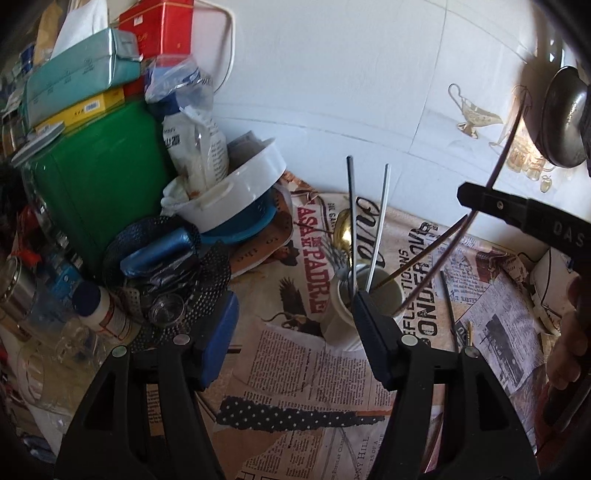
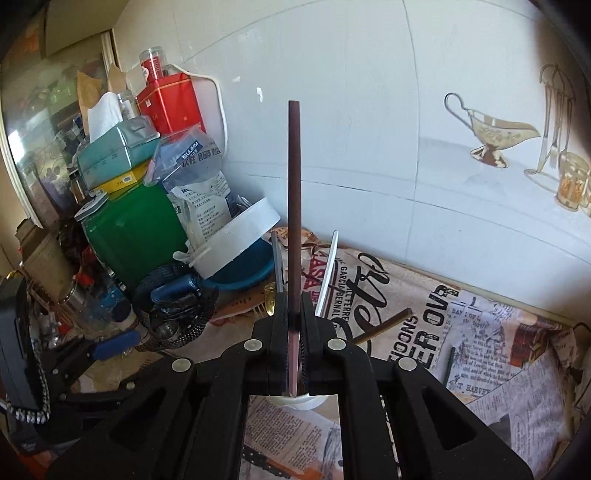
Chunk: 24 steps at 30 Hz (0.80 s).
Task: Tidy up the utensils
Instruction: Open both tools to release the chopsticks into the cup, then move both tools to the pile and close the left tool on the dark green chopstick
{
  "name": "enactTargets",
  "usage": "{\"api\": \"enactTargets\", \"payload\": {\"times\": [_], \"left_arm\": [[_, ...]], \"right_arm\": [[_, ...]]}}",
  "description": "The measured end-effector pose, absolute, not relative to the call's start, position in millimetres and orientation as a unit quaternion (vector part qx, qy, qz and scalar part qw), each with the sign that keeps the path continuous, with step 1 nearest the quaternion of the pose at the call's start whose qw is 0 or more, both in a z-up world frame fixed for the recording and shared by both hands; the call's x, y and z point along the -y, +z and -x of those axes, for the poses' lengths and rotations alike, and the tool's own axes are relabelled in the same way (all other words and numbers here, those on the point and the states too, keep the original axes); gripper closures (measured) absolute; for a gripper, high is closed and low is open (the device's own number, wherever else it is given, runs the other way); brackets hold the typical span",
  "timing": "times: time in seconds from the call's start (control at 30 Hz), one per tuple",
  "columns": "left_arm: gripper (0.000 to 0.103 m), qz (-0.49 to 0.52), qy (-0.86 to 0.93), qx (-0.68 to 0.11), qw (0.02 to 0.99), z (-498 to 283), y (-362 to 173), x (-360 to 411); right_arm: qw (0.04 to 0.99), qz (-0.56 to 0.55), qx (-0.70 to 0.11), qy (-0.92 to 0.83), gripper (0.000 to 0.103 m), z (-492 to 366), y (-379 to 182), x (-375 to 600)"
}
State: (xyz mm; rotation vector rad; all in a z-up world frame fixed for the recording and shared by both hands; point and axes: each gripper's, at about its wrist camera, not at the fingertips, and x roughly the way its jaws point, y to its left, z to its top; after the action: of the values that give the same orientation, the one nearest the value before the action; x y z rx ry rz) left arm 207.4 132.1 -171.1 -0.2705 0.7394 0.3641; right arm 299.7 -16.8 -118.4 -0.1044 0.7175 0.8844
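In the right wrist view the right claw point(image 2: 294, 325) is closed on a dark brown chopstick point(image 2: 294, 206), which stands upright between its pads and rises in front of the white tiled wall point(image 2: 369, 110). Only the rim of the white cup point(image 2: 295, 400) peeks out below the claw here. The left wrist view shows that cup point(image 1: 384, 291) whole, standing on the newspaper-print cloth point(image 1: 303, 369) that covers the counter and holding a dark chopstick point(image 1: 351, 214), a white chopstick point(image 1: 378, 221), a fork point(image 1: 334, 254) and a gold spoon point(image 1: 341, 229). There the left claw point(image 1: 291, 325) stands open with nothing between its pads; its right finger point(image 1: 373, 332) overlaps the cup's near rim, though I cannot tell whether it touches. The right claw point(image 1: 480, 201) reaches in from the right, the brown chopstick point(image 1: 502, 155) curving through it. A thin dark stick point(image 1: 448, 306) lies on the cloth right of the cup. On the left, clutter crowds the counter: a green tin point(image 1: 99, 184), a red box point(image 1: 162, 29), a teal tissue pack point(image 1: 81, 74), a white bowl point(image 1: 236, 192) tilted on a blue one, and a black perforated basket point(image 1: 177, 280).
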Motion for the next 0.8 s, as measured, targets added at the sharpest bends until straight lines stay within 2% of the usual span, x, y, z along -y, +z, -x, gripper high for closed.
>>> {"api": "enactTargets", "payload": {"times": [0.43,0.5,0.57,0.63,0.8], "left_arm": [[0.040,0.128,0.181,-0.377,0.899,-208,-186,-126],[0.040,0.128,0.178,-0.378,0.900,-210,-185,-125],[0.040,0.126,0.174,-0.377,0.901,-212,-184,-122],[0.040,0.123,0.168,-0.377,0.902,-215,-184,-119],[0.040,0.112,0.156,-0.379,0.905,-221,-184,-108]], "right_arm": [[0.812,0.111,-0.408,0.402,0.096,-304,-162,-3],[0.812,0.116,-0.407,0.402,0.094,-302,-161,4],[0.815,0.120,-0.403,0.398,0.085,-300,-157,17],[0.821,0.114,-0.400,0.390,0.080,-300,-154,33],[0.843,0.096,-0.414,0.329,0.075,-321,-160,85]]}}
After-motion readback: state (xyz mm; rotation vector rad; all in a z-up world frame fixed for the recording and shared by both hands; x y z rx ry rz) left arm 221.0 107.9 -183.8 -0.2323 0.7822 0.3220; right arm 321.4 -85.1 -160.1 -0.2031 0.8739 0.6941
